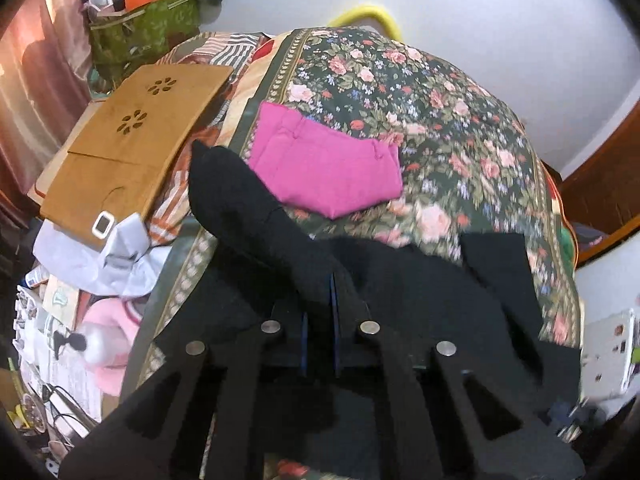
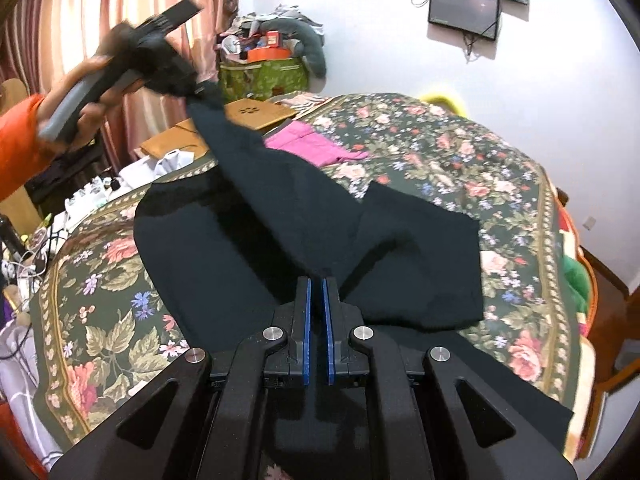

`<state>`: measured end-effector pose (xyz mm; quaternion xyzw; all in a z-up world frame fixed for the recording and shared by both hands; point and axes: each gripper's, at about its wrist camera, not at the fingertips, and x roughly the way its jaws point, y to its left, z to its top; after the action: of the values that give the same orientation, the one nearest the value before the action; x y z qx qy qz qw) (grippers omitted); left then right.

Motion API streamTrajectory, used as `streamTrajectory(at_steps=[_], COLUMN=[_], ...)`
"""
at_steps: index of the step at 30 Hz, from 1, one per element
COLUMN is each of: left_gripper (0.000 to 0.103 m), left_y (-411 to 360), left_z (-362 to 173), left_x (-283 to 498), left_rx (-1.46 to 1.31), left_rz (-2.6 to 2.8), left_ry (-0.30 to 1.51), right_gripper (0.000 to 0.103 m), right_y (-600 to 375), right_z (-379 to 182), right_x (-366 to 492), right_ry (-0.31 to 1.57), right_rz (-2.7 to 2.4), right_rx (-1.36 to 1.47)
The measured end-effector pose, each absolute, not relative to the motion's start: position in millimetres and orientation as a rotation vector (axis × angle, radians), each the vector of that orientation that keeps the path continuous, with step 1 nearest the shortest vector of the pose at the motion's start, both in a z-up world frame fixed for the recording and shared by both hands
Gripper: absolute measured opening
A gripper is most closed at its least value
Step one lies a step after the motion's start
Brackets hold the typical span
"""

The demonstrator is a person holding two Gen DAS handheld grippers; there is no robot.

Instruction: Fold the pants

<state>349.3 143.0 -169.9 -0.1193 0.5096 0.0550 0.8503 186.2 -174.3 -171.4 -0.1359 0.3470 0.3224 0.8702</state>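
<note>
Pants are pinched at 2 edge points by both closed tongs, left and right, lifting 1 edge off the bed for folding.

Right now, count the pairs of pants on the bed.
2. The black pants lie spread near the front, one end lifted by the left gripper; the folded pink pants lie farther back. Others may be hidden.
</note>
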Motion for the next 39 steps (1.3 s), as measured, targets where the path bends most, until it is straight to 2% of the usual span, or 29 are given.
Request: streamTrajectory(at_steps=[5,14,20,23,24,25,26,28,31,34,39], left_gripper=[0.008,0.012,0.027,0.041,0.049,0.056,0.059,0.070,0.077,0.082,0.089], left_y=[139.0,153.9,157.2,156.4,155.9,155.7,154.3,155.5,158.4,159.2,143.6], left_z=[-189.4,-242.1,-262.6,-255.5,-249.2,-242.9,-233.3,-220.1,-202.6,-191.3,-181.6], left_x=[308.6,268.7,253.8,246.2,242.3,239.5,235.0,230.2,229.4,237.7,265.7], left_rx=[-0.153,-0.260,-0.257,-0.200,-0.162,-0.133,-0.098,-0.070,-0.072,-0.097,-0.069], left_rz=[0.110,0.098,0.111,0.138,0.159,0.175,0.197,0.232,0.257,0.250,0.215], left_ry=[1.082,1.147,1.179,1.167,1.148,1.126,1.087,1.028,0.960,0.925,0.903], right_gripper=[0.004,0.005,0.005,0.005,0.006,0.010,0.013,0.031,0.052,0.065,0.068], right_y=[-178.2,-178.5,-178.4,-178.6,-179.0,-179.4,-180.5,-181.6,-183.9,-184.6,-184.2], right_z=[-167.9,-176.1,-172.9,-171.7,-171.4,-170.9,-170.3,-168.8,-165.2,-161.6,-157.9], right_x=[183.2,184.4,194.5,201.5,203.9,206.1,209.2,213.0,223.0,235.3,263.4], right_ry=[0.742,0.811,0.832,0.842,0.845,0.846,0.845,0.839,0.819,0.811,0.806], right_rz=[0.641,0.603,0.581,0.560,0.553,0.547,0.537,0.522,0.497,0.479,0.479], right_rx=[-0.291,-0.272,-0.226,-0.222,-0.219,-0.216,-0.213,-0.208,-0.200,-0.197,-0.207])
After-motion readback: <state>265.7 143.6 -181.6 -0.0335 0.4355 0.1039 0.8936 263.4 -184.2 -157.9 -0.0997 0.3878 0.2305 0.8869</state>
